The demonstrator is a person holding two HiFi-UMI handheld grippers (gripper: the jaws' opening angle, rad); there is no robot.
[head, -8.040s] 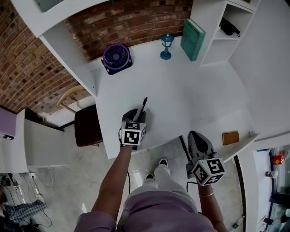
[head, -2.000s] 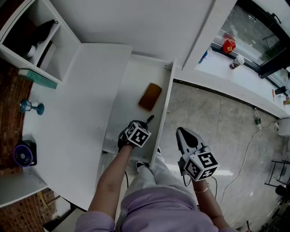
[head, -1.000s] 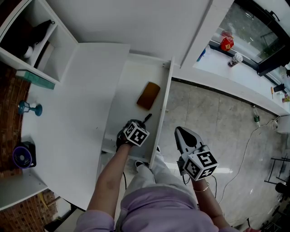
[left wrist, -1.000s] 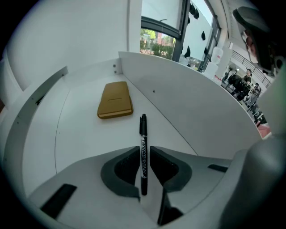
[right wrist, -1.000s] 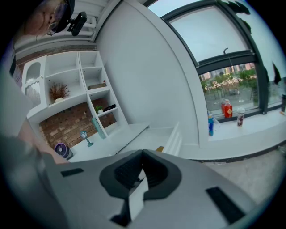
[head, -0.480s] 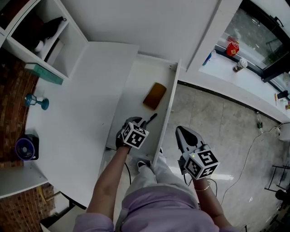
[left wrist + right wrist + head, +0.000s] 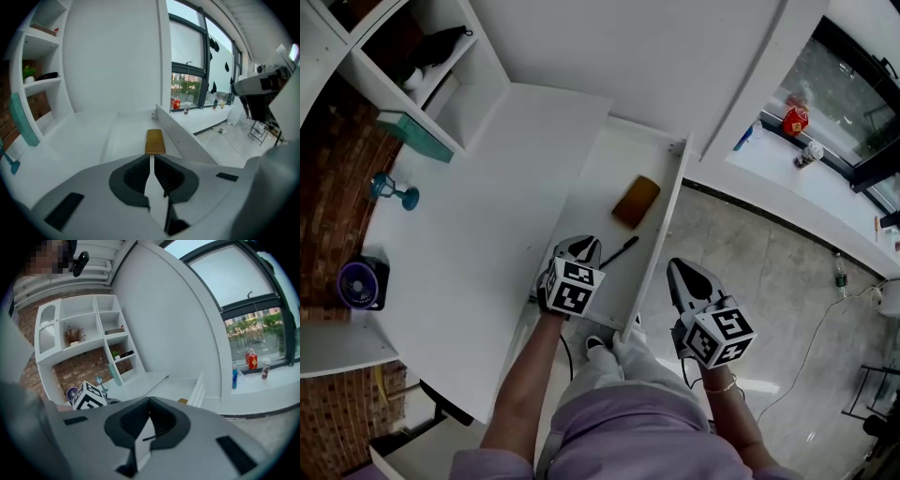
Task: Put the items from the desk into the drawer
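Now the drawer (image 7: 602,178) stands pulled out at the centre of the head view, with two things on its white bottom. A black pen (image 7: 621,251) lies slantwise toward the lower end, and a brown case (image 7: 636,202) lies above it, the two apart from each other.

Just left of the pen, the left gripper (image 7: 584,244) hangs over the drawer's lower end and does not touch the pen. Its jaws have just been closing. In the left gripper view they stand nearly together, with only a thin slit left and nothing in it, and the case shows straight beyond their tips.

Lower right of centre, the right gripper (image 7: 678,268) is held outside the drawer's front, over the grey floor (image 7: 787,281). Its jaws are closed together and empty.

Left of the drawer, the surface (image 7: 478,225) is bare across its middle. Three things stand along its far left edge: a purple fan (image 7: 364,284), a blue goblet (image 7: 394,192) above it, and a green book (image 7: 417,136) higher still, leaning at the foot of the shelf (image 7: 483,80). At the upper right, a red can (image 7: 794,120) stands on the window sill.
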